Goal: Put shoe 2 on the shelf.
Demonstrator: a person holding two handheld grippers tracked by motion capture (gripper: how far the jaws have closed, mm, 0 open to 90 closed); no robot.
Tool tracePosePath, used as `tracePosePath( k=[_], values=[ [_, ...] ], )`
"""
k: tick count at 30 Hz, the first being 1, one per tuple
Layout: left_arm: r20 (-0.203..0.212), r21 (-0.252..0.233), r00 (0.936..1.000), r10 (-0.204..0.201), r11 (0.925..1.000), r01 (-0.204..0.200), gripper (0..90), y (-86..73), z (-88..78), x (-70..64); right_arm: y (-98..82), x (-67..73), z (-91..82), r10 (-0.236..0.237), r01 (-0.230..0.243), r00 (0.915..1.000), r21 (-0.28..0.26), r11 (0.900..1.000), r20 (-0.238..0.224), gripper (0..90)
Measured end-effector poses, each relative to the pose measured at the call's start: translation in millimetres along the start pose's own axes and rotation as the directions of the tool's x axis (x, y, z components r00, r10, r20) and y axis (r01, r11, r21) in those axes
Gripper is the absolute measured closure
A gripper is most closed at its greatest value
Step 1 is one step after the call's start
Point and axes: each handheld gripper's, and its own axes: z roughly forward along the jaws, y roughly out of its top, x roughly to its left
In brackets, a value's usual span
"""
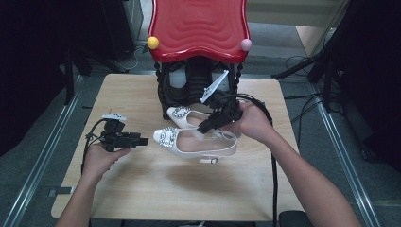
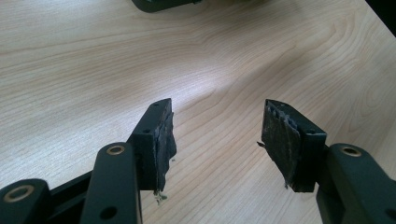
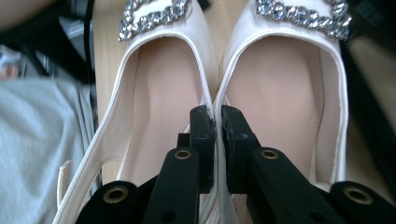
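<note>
Two white slingback shoes with rhinestone buckles hang side by side, the near one (image 1: 198, 144) and the far one (image 1: 182, 116), held a little above the wooden table (image 1: 142, 189). My right gripper (image 1: 204, 127) is shut on their two touching inner walls. In the right gripper view the jaws (image 3: 217, 114) pinch those walls together between the left shoe (image 3: 159, 88) and the right shoe (image 3: 285, 88). My left gripper (image 1: 144, 140) hovers to the left of the shoe toes, pointing toward them. Its jaws (image 2: 217, 135) stand open over bare wood with nothing between them.
A black stand with a wavy red top (image 1: 198, 28) rises at the table's far edge, just behind the shoes, with a yellow ball (image 1: 152, 42) and a pink ball (image 1: 246, 45) on its corners. Cables trail from both grippers. Bare tabletop stretches toward the front edge.
</note>
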Motion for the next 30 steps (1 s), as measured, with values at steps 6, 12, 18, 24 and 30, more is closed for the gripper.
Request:
tracePosePath(
  k=[6, 12, 18, 24, 30],
  values=[
    [0.001, 0.001, 1.0000, 0.001, 1.0000, -0.001, 43.9, 0.0, 1.0, 0.9, 15.3, 4.9, -33.4, 0.031, -0.031, 0.9995, -0.098, 0.995, -0.001, 86.1],
    [0.001, -0.006, 1.0000, -0.002, 1.0000, 0.002, 43.9, -0.1, 0.8, 1.0, 26.6, 5.3, -66.9, 0.089, -0.095, 0.9953, -0.211, 0.973, -0.039, 86.2],
    [0.003, 0.008, 1.0000, -0.001, 1.0000, 0.001, 43.7, -0.5, 1.5, 2.2, 36.1, 8.1, -100.2, 0.131, -0.140, 0.9902, -0.306, 0.942, -0.048, 86.3],
    [0.000, 0.003, 1.0000, -0.001, 1.0000, 0.001, 43.7, 1.0, 3.9, 0.8, 45.8, 7.8, -128.4, 0.193, -0.195, 0.9800, -0.422, 0.885, -0.048, 86.3],
    [0.005, 0.011, 1.0000, 0.005, 0.9999, -0.005, 43.8, 3.3, 8.0, -0.7, 61.7, 1.6, -149.7, 0.265, -0.248, 0.9634, -0.511, 0.823, -0.041, 86.4]
  ],
)
